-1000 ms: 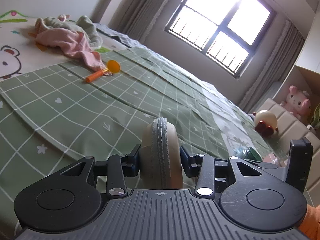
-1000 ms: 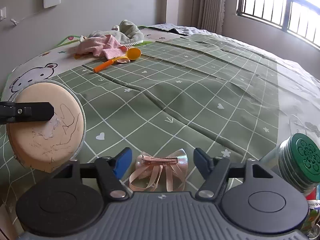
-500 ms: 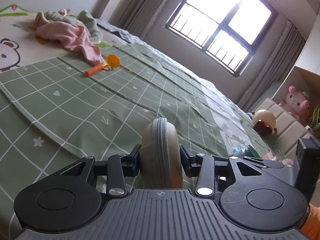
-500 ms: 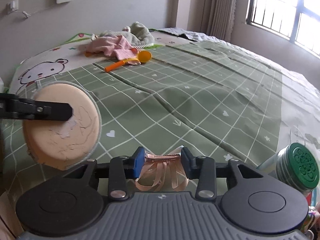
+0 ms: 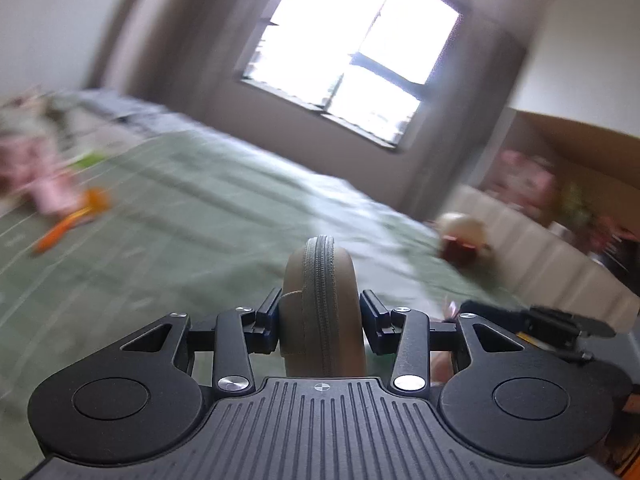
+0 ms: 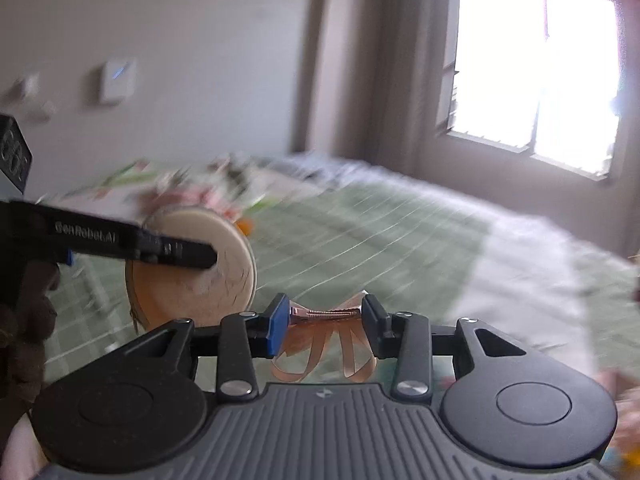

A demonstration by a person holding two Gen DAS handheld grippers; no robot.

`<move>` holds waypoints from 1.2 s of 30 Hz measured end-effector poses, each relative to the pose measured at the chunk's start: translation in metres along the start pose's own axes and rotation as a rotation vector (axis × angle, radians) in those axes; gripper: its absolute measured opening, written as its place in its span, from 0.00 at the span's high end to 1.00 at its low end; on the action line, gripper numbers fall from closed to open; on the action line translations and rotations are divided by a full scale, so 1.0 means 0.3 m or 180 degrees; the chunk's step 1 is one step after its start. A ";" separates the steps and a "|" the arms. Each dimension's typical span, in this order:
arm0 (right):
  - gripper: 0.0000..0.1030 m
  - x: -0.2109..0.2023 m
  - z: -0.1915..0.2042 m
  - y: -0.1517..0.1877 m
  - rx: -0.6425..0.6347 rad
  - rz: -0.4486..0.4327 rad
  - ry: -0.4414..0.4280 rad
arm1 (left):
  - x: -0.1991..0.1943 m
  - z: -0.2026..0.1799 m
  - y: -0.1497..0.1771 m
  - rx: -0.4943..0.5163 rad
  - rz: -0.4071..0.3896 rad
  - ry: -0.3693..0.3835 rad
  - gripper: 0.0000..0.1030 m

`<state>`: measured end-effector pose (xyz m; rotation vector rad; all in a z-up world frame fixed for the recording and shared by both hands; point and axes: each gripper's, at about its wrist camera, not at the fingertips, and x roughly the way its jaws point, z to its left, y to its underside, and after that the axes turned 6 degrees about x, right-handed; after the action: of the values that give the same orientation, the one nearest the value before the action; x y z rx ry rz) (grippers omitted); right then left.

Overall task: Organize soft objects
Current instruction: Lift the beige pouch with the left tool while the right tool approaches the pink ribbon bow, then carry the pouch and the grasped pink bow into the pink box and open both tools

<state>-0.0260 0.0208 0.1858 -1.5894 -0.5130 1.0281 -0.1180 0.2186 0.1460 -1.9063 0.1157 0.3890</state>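
Both loads up off the green bed point(image 5: 208, 216) — left gripper point(image 5: 320, 322) clamped on round zip pouch point(image 5: 322, 304), right gripper point(image 6: 326, 318) pinching ribbon hair bow point(image 6: 324, 344) — carry level, grips firm, no swinging.

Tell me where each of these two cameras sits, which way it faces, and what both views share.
Left wrist: sits on the left tool, looking along its fingers over the green bedspread toward the window; the tool grips a round zip case edge-on.
Right wrist: sits on the right tool, facing the bed's far end and wall; it pinches a pink bow clip. The left tool and a hand show at left.
Shared: case, bedspread, window, blurred pink cloth pile.
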 end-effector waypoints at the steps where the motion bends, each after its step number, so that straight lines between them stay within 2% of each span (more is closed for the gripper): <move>1: 0.62 -0.044 -0.057 -0.008 0.0036 -0.0079 0.0118 | 0.032 -0.055 -0.024 0.0070 0.0017 0.0129 0.56; 5: 0.62 -0.211 -0.323 0.018 0.0204 -0.0269 0.0704 | 0.208 -0.305 -0.090 0.0285 0.0175 0.0692 0.56; 8: 0.62 -0.291 -0.514 0.092 0.0477 -0.0248 0.1059 | 0.412 -0.506 -0.085 0.0311 0.0480 0.1061 0.56; 11: 0.62 -0.336 -0.692 0.211 0.0824 -0.0136 0.1360 | 0.641 -0.658 -0.029 0.0161 0.0903 0.1204 0.56; 14: 0.62 -0.353 -0.825 0.328 0.0948 -0.0035 0.1586 | 0.839 -0.813 0.043 0.0309 0.1172 0.1106 0.56; 17: 0.62 -0.353 -0.922 0.402 0.1091 0.0003 0.1618 | 0.969 -0.944 0.101 0.0607 0.1268 0.0981 0.56; 20: 0.62 -0.309 -0.988 0.448 0.1172 0.0045 0.1580 | 1.041 -1.029 0.118 0.0756 0.1225 0.0893 0.56; 22: 0.62 -0.265 -1.014 0.475 0.1207 0.0098 0.1548 | 1.080 -1.072 0.136 0.0794 0.1300 0.0983 0.57; 25: 0.62 -0.198 -1.023 0.500 0.1210 0.0180 0.1475 | 1.173 -1.104 0.169 0.0630 0.1655 0.1333 0.58; 26: 0.62 -0.177 -1.024 0.504 0.1185 0.0212 0.1477 | 1.190 -1.113 0.174 0.0641 0.1694 0.1354 0.59; 29: 0.61 -0.144 -1.025 0.509 0.1192 0.0333 0.1285 | 1.163 -1.141 0.154 0.0948 0.1415 0.1146 0.59; 31: 0.54 -0.147 -1.023 0.505 0.1231 0.0346 0.1237 | 1.121 -1.135 0.118 0.0951 0.1219 0.1159 0.59; 33: 0.40 -0.179 -1.007 0.498 0.1232 0.0225 0.1258 | 1.072 -1.110 0.078 0.0863 0.1030 0.1223 0.59; 36: 0.37 -0.255 -0.962 0.499 0.1238 0.0027 0.1313 | 0.981 -1.087 0.022 0.0878 0.0771 0.1211 0.59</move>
<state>0.1441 -0.2430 0.0719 -1.3984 -0.0199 0.7227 0.2263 -0.0543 0.1477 -1.6759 0.6255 0.1557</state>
